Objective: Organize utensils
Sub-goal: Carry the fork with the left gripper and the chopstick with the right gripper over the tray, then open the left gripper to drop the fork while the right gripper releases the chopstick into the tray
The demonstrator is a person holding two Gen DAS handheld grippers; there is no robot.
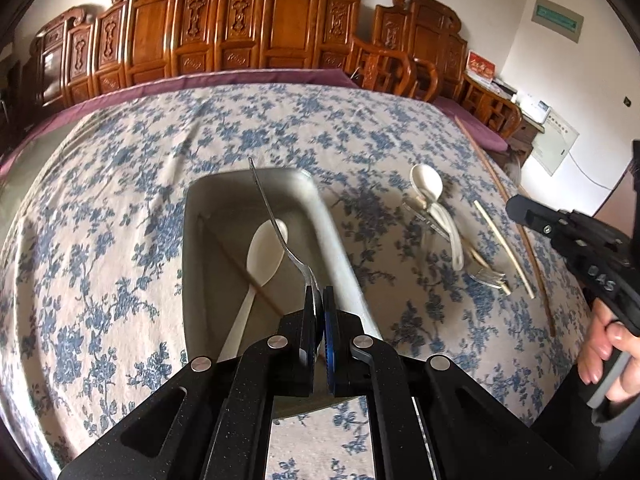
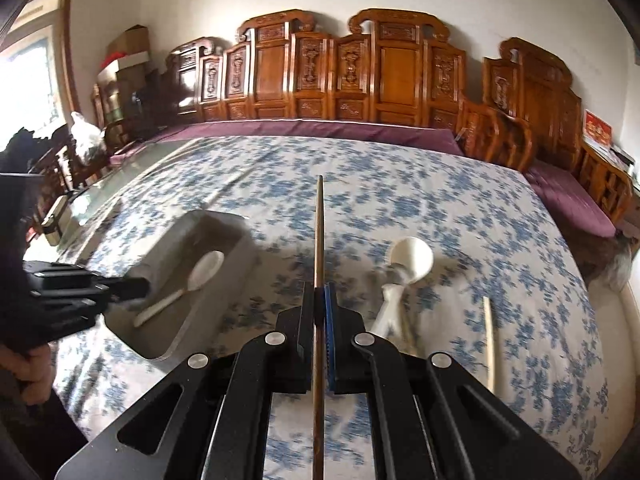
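My left gripper (image 1: 319, 292) is shut on the wide end of a metal utensil (image 1: 276, 216), whose slim handle points away over a grey tray (image 1: 336, 232). In the tray lie a white spoon (image 1: 264, 252) and a brown chopstick (image 1: 248, 276). My right gripper (image 2: 319, 286) is shut on a long brown chopstick (image 2: 319, 232) held above the floral cloth, right of the tray (image 2: 224, 300). On the cloth lie white spoons (image 2: 412, 258), a fork (image 1: 490, 278) and a pale chopstick (image 2: 489, 344). The left gripper (image 2: 140, 286) shows at the tray's near end.
A blue floral cloth (image 1: 120, 200) covers the table. Carved wooden benches (image 2: 400, 76) with purple cushions (image 2: 568, 192) line the far side and the right. A hand (image 1: 604, 344) grips the right tool's handle. Bare glass tabletop (image 2: 104, 196) shows at the left.
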